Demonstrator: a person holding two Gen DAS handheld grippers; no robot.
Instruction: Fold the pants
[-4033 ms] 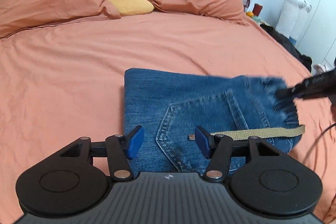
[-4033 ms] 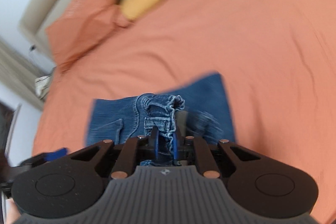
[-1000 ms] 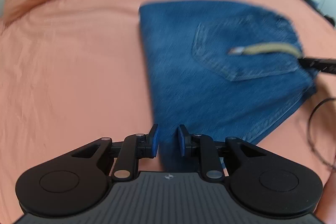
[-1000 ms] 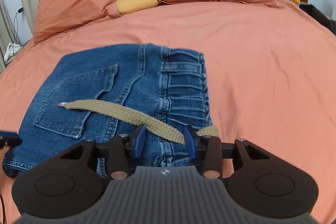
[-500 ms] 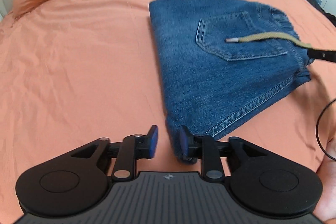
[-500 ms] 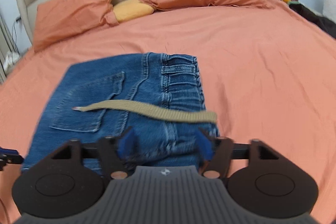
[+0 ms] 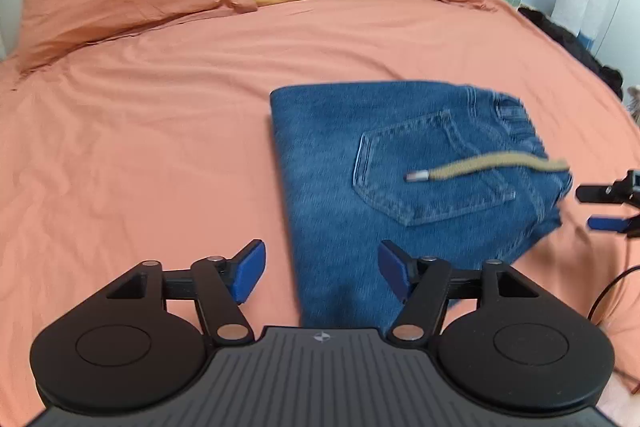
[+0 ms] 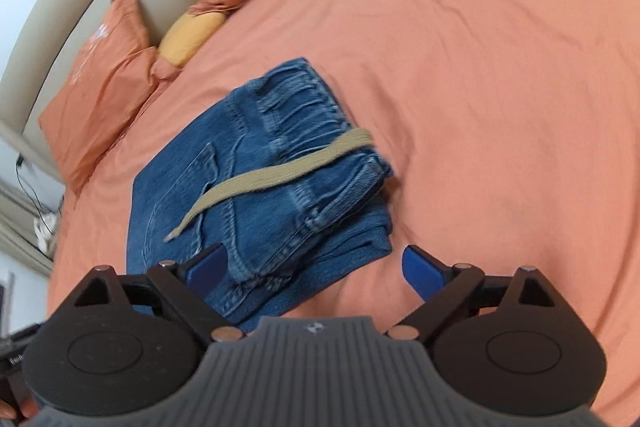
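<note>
Left claw point(image 7: 320, 269) first: its blue pads have just been spreading and stand wide apart low in the left wrist view, above the near left corner of the folded jeans point(image 7: 408, 179), pinching nothing. The jeans lie as a flat denim packet on the orange bed point(image 7: 140, 147), right of centre in that view, back pocket up, with a tan drawstring point(image 7: 488, 165) trailing loose across it. At the far right edge the right claw point(image 7: 608, 207) shows side-on, just beside the waistband end.

From its own camera the right claw point(image 8: 316, 267) has likewise just been opening; its pads are spread wide low in the frame, the left one over the stacked corner of the jeans point(image 8: 256, 187), gripping nothing.

My worry is that stack. Its layers look unevenly lined up at the lower right, and a pad brushing them on the way off could drag the top layer and undo the fold. The drawstring point(image 8: 280, 175) could also snag on a finger.
</note>
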